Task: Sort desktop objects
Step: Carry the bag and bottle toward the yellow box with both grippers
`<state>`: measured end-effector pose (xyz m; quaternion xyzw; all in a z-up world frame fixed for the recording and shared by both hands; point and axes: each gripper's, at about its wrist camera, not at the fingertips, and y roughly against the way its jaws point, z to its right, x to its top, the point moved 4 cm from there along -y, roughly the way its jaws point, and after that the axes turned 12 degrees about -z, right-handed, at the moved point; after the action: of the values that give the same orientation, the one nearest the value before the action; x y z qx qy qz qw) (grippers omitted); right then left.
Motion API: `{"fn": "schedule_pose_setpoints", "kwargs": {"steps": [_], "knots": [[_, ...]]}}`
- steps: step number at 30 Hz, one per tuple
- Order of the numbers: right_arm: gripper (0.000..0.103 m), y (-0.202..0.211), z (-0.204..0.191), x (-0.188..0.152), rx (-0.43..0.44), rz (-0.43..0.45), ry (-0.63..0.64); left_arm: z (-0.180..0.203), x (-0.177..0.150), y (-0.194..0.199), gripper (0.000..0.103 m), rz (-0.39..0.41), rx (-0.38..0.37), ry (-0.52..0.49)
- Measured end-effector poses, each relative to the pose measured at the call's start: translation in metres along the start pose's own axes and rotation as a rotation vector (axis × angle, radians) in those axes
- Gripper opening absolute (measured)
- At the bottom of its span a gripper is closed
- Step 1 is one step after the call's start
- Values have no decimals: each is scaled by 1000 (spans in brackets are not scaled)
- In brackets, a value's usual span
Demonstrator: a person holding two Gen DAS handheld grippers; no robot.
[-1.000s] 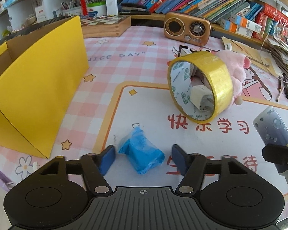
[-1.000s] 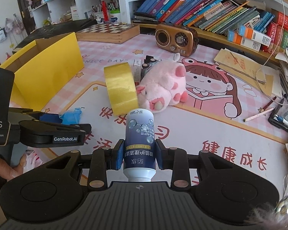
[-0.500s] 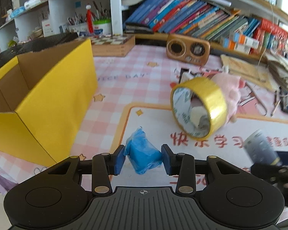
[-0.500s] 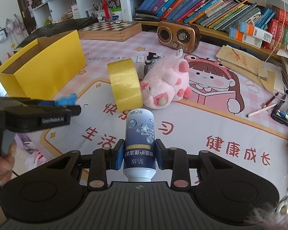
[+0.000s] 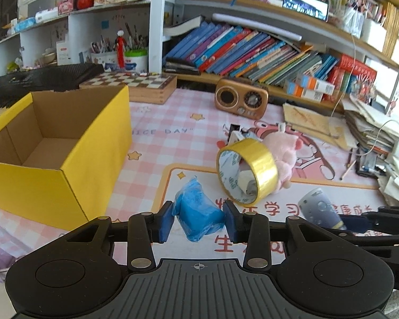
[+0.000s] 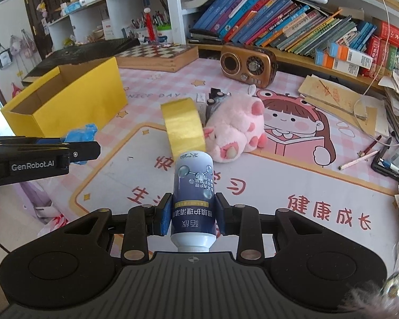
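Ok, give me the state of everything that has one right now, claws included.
Left claw: shut on blue bag, lifted.
Right claw: shut on dark bottle.
Yellow box: open, visible part empty.
Yellow tape roll: on edge, against pink plush pig.

We hold the left gripper (image 5: 198, 219) raised and level, its blue pads pressed against both sides of a blue packet (image 5: 198, 214). Our right gripper (image 6: 192, 214) sits to its right, jaws clamped on a bottle (image 6: 192, 186), apparently clear of the surface.
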<state>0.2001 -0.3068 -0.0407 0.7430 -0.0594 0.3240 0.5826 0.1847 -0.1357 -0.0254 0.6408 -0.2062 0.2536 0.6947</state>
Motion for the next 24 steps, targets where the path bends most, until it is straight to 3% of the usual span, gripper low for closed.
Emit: {"fn": "schedule_pose_setpoints", "kwargs": {"steps": [10,24], "knots": [[31,5,-31,-4,-3,-2,-30,-18,-16,17,38,8,-48,-18],[31,9,-107,-21,-29,-22,-51,-77,-43,46,37,3,-110,-29]]}}
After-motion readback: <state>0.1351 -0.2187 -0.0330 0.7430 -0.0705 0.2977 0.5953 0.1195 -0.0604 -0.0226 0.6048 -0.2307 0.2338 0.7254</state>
